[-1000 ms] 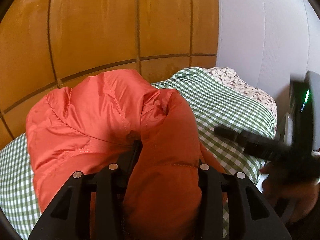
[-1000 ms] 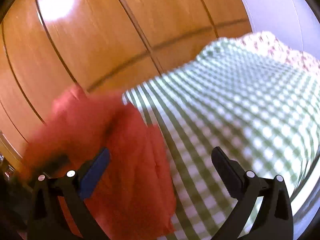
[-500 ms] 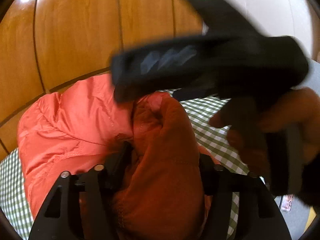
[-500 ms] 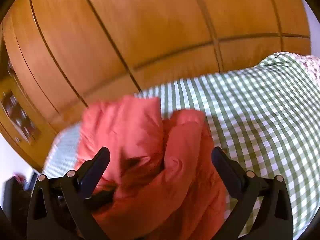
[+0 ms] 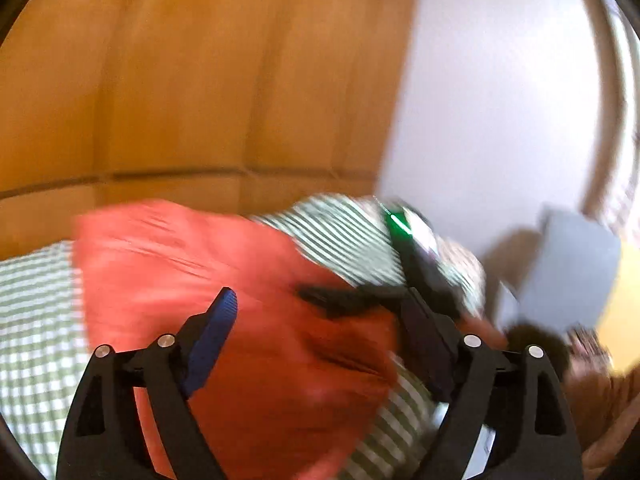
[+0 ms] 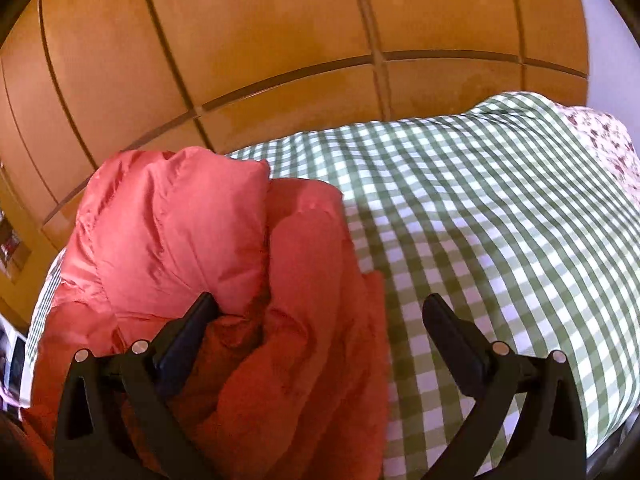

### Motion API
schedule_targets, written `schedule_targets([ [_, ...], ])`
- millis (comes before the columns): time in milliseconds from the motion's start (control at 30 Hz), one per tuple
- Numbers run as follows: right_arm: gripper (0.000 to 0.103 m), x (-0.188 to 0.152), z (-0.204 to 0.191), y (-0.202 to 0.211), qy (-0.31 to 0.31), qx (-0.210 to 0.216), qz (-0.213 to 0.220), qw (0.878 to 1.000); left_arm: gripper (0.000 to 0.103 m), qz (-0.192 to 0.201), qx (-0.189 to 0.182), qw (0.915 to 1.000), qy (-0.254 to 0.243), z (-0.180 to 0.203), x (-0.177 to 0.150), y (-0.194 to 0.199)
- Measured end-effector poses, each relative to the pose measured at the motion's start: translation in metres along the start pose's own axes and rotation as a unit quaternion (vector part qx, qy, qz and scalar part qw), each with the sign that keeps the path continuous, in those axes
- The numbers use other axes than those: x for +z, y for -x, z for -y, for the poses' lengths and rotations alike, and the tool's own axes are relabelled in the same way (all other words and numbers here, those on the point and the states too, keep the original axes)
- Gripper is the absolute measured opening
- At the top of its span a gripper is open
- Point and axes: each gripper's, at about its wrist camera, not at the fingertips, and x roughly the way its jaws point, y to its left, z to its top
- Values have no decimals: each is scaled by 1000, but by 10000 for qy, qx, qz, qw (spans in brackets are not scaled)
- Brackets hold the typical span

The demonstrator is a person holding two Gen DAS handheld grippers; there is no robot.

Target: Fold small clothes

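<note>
Just opening, left claw point(image 5: 320, 332) lets go of the orange jacket point(image 6: 224, 280), jaws apart. Right claw point(image 6: 320, 320) open, nearer, straddling its right edge.

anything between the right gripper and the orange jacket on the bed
Nothing visible does. The right gripper is open right over the orange jacket, which lies bunched on the green checked bedcover, one finger already against its folds. The left gripper, whose jaws have just been opening, sits beside it, not between them.
</note>
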Motion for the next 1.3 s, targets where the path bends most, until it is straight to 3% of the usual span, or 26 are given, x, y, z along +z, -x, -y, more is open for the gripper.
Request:
schedule_targets([
  [133,101,-9,9,-1,-287,75,70,9995,83,287,1080,9916,648,-49,1,16],
  [233,101,-15,13,-1,-430,96,107,9990,83,281,1576,9813,1066,-82,-6,15],
  [333,101,-20,16,-1,-586,204,156,9980,83,44,1818,9752,1262,-105,-22,7],
  [400,101,-23,17,-1,-665,274,209,9972,83,-141,1739,9751,1368,-110,-31,-4],
  [500,101,-25,17,1,-706,326,266,9966,84,-451,1298,9807,1391,-101,-38,-30],
  [600,101,-26,19,7,-716,220,304,9967,85,-536,1524,9830,874,-75,-36,-43],
  [867,101,-30,36,28,-837,203,348,9957,86,-914,1666,9789,754,-66,-26,-58],
  [1033,101,-27,41,49,-977,-32,472,9941,87,-1065,1810,9753,685,-58,-23,-66],
  [1167,101,-18,28,77,-920,-335,650,9931,90,-1127,1906,9732,626,-50,-25,-70],
  [1300,101,-7,1,102,-615,-258,898,9937,90,-1140,1972,9718,612,-46,-26,-71],
])
